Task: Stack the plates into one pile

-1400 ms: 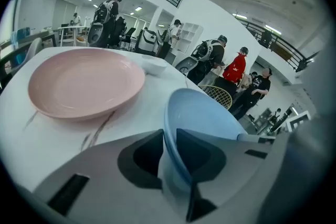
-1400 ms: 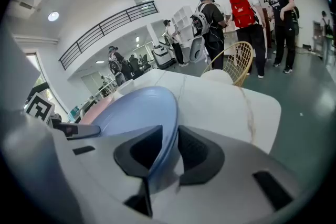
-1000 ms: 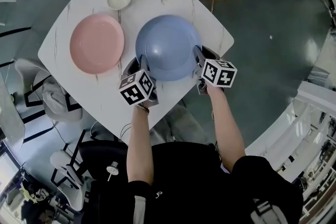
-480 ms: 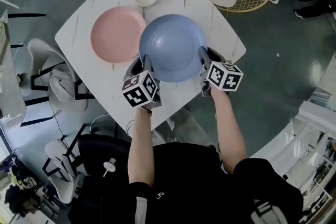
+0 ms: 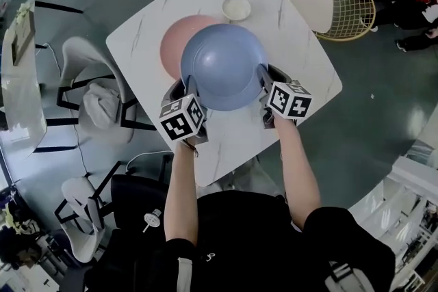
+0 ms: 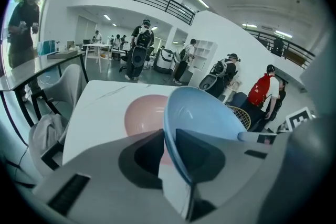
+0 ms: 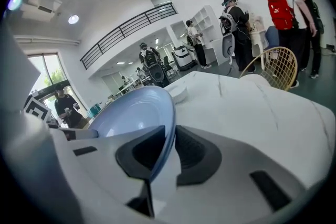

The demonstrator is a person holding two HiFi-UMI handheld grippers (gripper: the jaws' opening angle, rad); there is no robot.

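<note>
left claw point(image 5: 183, 87) opening on the blue plate point(image 5: 222, 65) rim, right claw point(image 5: 264, 76) clamped

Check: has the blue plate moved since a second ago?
Yes. The blue plate has shifted left toward the pink plate: a gap separated them before; now it covers the pink plate's right side in the head view.

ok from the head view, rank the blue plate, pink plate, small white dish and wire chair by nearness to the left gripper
1. Blue plate: its rim sits between the left gripper's opening jaws.
2. Pink plate: just beyond, partly under the blue one.
3. Small white dish: far side of the table.
4. Wire chair: off the table, far right.
</note>
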